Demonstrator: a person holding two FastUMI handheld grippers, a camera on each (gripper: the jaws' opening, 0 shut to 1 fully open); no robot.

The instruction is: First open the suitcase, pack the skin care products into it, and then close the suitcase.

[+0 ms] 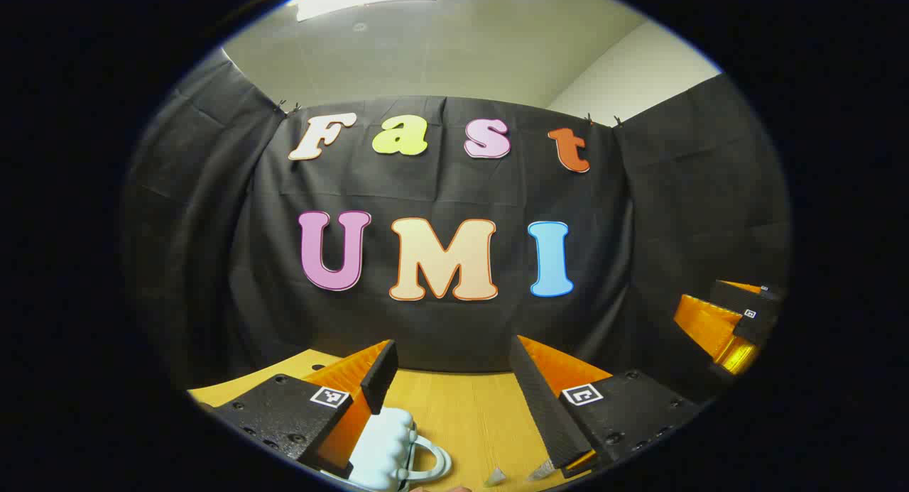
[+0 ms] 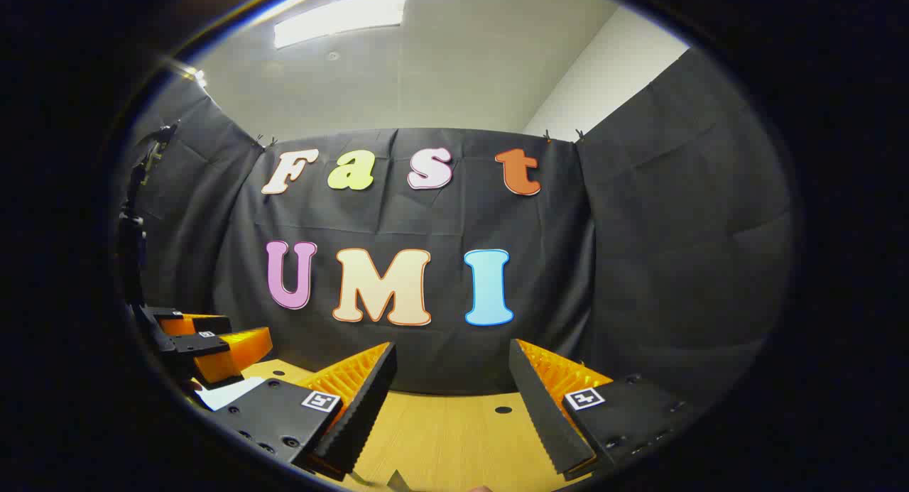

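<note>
Suitcase lies on table under left gripper, parted.

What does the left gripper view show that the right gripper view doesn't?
Left gripper view: a pale bumpy case with a loop handle beside the left gripper, and the right gripper far off. Right gripper view: a white sheet near the far-off left gripper, beyond the right gripper. Both: the wooden table, black cloth wall, and open jaws holding nothing.
</note>
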